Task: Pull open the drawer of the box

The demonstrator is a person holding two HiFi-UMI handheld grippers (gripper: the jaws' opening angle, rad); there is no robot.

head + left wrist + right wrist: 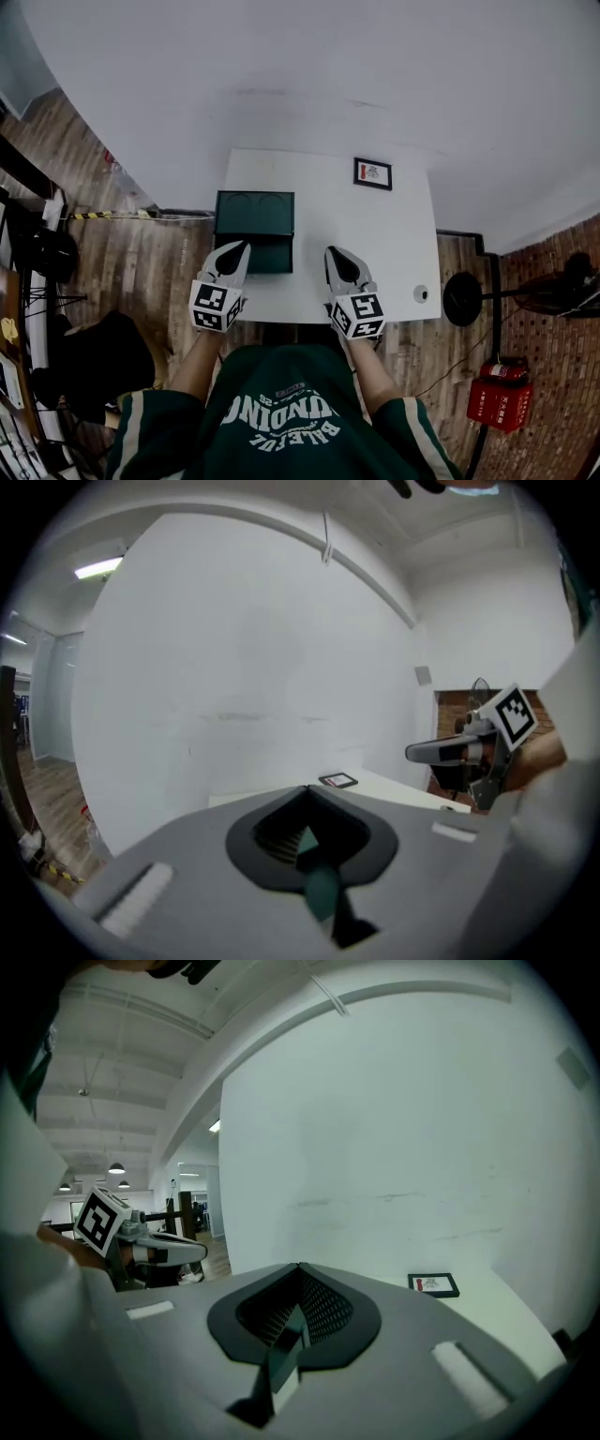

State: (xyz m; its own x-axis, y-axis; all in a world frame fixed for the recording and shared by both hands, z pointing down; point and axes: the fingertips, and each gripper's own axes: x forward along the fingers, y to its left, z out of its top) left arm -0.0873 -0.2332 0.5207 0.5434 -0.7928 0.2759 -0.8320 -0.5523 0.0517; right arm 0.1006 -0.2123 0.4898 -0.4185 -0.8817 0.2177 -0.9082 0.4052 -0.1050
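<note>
A white rectangular worktop [394, 244] stands against a plain white wall [375, 75] on a floor of brown wooden boards [141, 262]. On the floor to the right are a black round stand base [461, 298] and, nearer, a red box [501, 403]. A person in a dark green jersey [281, 412] stands at the near edge of the worktop.

A dark green rectangular box [254, 214] sits on the far left part of the worktop, and its left side lies close to the worktop's left edge. Its top carries two shallow round hollows side by side, and nothing shows in them. Its near face drops darker below the top. The head view does not show whether the drawer stands out from that face. A small black-framed card [372, 173] lies flat near the far edge, well right of the box. A small pale round thing [421, 293] sits by the near right corner.

The left tongs [236, 249] point at the near left corner of the box, and their tip lies over it in the head view. In the left gripper view they [307, 789] are closed tip to tip, holding nothing, and only the wall and the worktop lie beyond. The right tongs [336, 255] hover over bare worktop just right of the box. In the right gripper view they [298, 1267] are closed too and hold nothing.
</note>
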